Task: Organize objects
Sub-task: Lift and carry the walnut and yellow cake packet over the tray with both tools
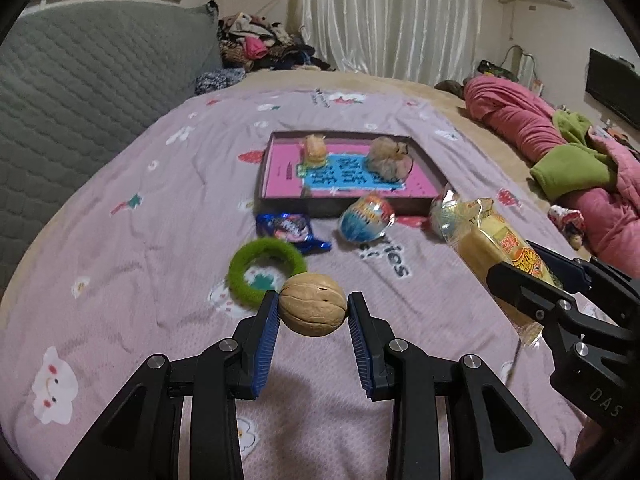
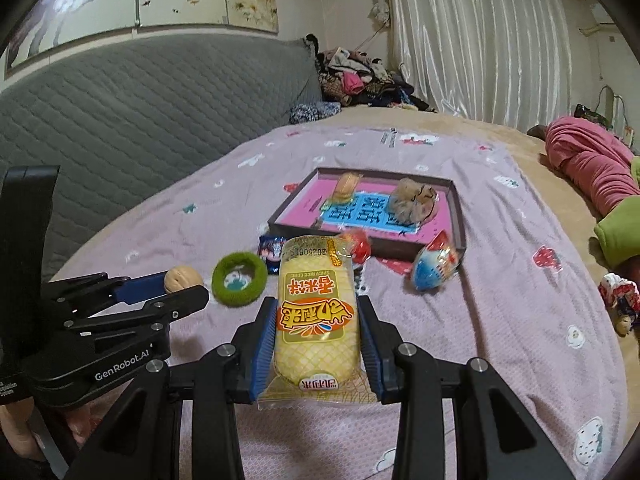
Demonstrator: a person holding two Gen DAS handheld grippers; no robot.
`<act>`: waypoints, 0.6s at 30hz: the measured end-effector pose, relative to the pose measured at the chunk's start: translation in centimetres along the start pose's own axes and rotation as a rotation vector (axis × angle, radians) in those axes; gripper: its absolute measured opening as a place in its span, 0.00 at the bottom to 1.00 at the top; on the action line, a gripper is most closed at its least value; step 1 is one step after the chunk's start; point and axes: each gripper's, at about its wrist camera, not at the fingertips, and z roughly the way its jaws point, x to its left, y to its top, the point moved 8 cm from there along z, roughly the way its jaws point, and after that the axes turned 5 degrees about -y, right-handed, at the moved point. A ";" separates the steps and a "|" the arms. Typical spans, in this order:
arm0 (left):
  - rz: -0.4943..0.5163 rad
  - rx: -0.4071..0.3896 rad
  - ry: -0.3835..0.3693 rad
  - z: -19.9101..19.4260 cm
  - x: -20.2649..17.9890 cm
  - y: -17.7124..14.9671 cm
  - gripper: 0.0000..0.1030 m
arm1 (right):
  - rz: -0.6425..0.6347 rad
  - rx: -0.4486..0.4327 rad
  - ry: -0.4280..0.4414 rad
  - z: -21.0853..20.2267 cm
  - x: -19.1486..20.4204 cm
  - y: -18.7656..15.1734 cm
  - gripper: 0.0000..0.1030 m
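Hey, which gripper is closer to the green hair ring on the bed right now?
Left. The left gripper, clamping a walnut, sits just beside the green ring; the right gripper, holding the rice-cake packet, is farther.

Left gripper (image 1: 313,314): matte black linkage arms with triangular cut-outs, round silver screw heads at the pivots, and blue ribbed pads (image 1: 267,344) lining the inner faces of both fingers. Right gripper (image 2: 317,330) was the same build: black arms, silver pivot screws, blue ribbed pads (image 2: 262,346). Seen from the right wrist view, the left unit's black body carried white "GenRobot.AI" lettering; from the left wrist view, the right unit's housing showed "DAS" in pale letters. No cables visible.
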 end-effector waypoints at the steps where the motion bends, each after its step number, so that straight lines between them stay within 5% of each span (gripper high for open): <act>1: 0.002 -0.004 -0.001 -0.2 -0.2 0.5 0.35 | -0.001 -0.006 0.000 -0.2 -0.1 0.3 0.38; 18: 0.046 -0.092 -0.037 -1.4 -3.0 11.1 0.35 | 0.021 -0.126 -0.003 -3.7 -3.3 9.1 0.38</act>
